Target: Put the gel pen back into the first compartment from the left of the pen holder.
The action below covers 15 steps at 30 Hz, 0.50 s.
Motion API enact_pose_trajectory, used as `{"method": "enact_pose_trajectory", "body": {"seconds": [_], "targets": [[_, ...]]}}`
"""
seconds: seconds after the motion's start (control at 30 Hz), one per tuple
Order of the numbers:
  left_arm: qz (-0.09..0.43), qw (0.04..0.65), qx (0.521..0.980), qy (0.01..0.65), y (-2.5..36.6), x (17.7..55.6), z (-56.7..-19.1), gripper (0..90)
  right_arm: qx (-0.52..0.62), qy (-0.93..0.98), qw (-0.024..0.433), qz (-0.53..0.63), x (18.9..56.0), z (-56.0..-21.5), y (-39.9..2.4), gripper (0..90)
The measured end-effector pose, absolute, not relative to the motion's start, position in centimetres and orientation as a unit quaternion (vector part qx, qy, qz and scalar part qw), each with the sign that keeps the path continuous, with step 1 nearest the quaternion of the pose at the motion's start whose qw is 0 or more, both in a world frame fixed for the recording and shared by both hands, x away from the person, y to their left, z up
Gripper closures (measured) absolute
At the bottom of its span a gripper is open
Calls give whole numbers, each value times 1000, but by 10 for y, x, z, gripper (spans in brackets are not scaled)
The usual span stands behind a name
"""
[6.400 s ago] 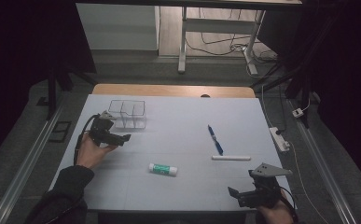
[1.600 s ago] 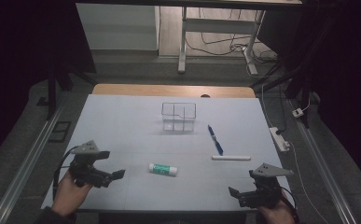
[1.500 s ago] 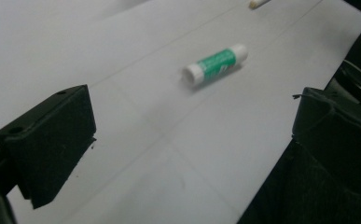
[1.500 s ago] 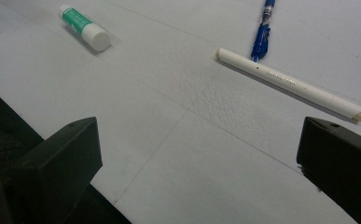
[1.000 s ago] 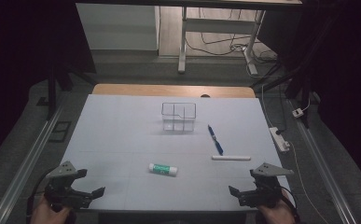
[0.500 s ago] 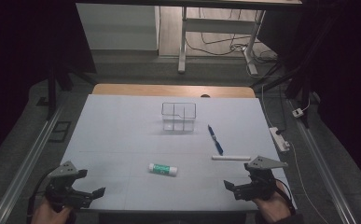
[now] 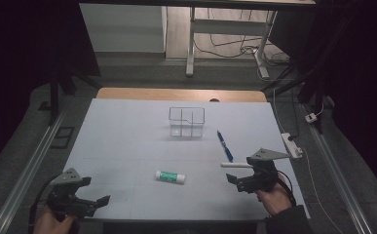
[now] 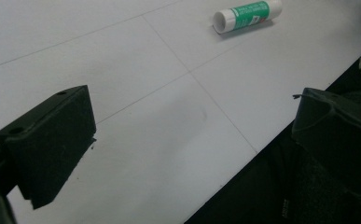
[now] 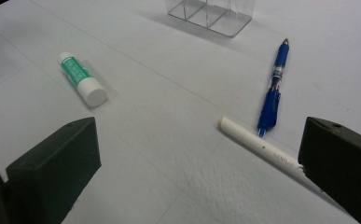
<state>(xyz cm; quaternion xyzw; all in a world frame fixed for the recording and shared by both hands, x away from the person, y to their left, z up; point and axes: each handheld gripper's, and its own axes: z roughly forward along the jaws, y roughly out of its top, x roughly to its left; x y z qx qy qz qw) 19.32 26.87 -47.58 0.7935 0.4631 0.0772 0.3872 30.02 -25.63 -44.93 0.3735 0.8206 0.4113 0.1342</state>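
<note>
A green and white glue stick (image 7: 170,177) (image 8: 247,14) (image 9: 82,79) lies at the middle front of the white table. A blue pen (image 7: 224,146) (image 9: 273,90) and a white pen (image 7: 236,165) (image 9: 264,148) lie right of it. A clear plastic organizer (image 7: 187,122) (image 9: 211,13) stands behind them. My right gripper (image 7: 236,181) (image 9: 201,172) is open, low over the table just in front of the white pen. My left gripper (image 7: 101,202) (image 8: 192,140) is open at the front left corner, jaws over the table edge, empty.
A white power strip (image 7: 292,145) lies off the table's right edge with cables. A wooden strip (image 7: 181,94) borders the table's far side. Metal rails run along both sides. Table legs and cables stand beyond.
The organizer was moved from back left to back centre and released. My left gripper drew back to the front left corner. My right gripper has just advanced toward the white pen.
</note>
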Motion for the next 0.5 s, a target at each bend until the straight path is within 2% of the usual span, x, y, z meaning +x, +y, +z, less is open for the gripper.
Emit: {"method": "enact_pose_trajectory", "body": {"seconds": [0.23, 0.5], "targets": [[79, 386, 794, 463, 268, 193, -476, 0, 381, 828, 126, 392, 321, -454, -246, 0], [80, 379, 800, 457, 266, 193, -476, 0, 385, 832, 141, 372, 341, -458, -237, 0]]}}
